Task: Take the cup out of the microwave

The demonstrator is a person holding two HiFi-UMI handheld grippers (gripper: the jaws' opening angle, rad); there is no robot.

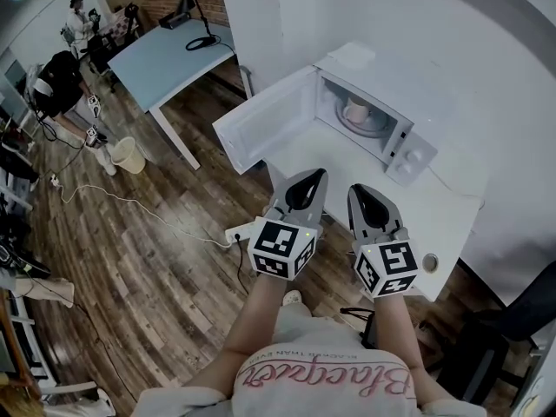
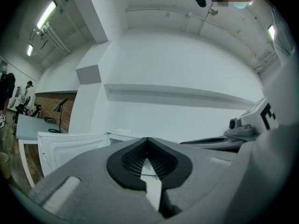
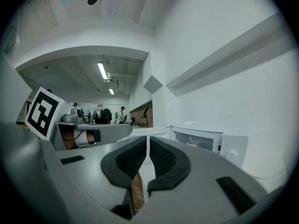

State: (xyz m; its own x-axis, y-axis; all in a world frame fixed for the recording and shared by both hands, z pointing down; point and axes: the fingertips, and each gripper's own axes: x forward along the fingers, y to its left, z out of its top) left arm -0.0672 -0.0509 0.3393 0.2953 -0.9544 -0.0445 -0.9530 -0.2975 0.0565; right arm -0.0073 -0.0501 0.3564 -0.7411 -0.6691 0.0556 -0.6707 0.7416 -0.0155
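Since the white table point(image 1: 452, 205) bears the microwave point(image 1: 410, 156) with its door point(image 1: 265, 124) swung wide at the microwave's left, I judge the reach-in to be the step in hand. My left gripper point(image 1: 318, 174) and right gripper point(image 1: 357, 189) hover just before the microwave, each with jaws pressed together on nothing. Next I must part one pair and enter the microwave, where the small pale cup point(image 1: 357, 111) looks upright on the turntable point(image 1: 372, 129).
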